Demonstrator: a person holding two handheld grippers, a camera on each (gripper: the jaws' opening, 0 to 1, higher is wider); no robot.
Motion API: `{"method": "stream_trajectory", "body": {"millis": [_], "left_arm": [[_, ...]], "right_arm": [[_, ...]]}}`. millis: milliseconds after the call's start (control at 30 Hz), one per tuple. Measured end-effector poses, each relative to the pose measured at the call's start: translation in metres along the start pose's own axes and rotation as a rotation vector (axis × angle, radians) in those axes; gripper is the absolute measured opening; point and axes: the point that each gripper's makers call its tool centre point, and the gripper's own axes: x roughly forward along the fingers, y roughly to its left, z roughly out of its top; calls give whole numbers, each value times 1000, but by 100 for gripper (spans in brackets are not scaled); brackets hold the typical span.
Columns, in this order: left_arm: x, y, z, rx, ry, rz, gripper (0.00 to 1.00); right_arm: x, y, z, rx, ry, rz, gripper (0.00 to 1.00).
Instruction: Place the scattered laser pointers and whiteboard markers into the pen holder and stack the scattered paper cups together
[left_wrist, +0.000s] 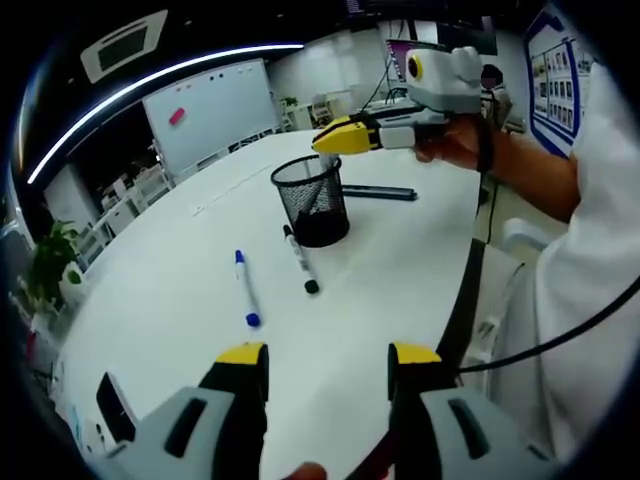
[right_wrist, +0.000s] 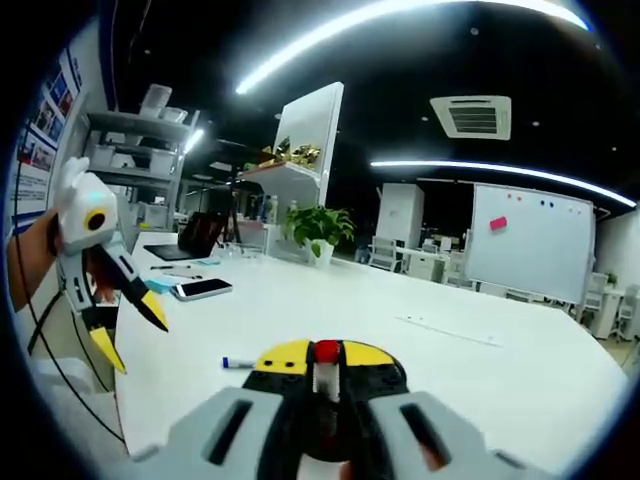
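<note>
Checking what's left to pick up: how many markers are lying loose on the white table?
2. A blue-capped marker lies near the table's middle, and a black marker lies just beside the mesh pen holder. Others may be hidden inside the holder.

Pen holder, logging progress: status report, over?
Left gripper open, empty. Right gripper shut on red-tipped item, above pen holder. Blue marker, black marker loose on table.
</note>
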Motion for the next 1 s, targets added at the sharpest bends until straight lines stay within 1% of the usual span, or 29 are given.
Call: {"method": "stream_trajectory", "body": {"millis": [133,367,500,867,1000], "left_arm": [[0,0,2,2,-6,-2,49],[0,0,0,-1,-1,-2,49],[0,-1,3,3,-6,-4,49],[0,-1,5,9,-5,-6,49],[0,-1,5,10,-3,-5,49]], "right_arm": [[0,-1,0,3,-2,-1,11],[0,-1,0,-1,-1,1,11],[0,-2,0,9,-7,6,13],[-1,1,3,-8,-16,22,19],[-1,3,3,-6,-12,31,23]]}}
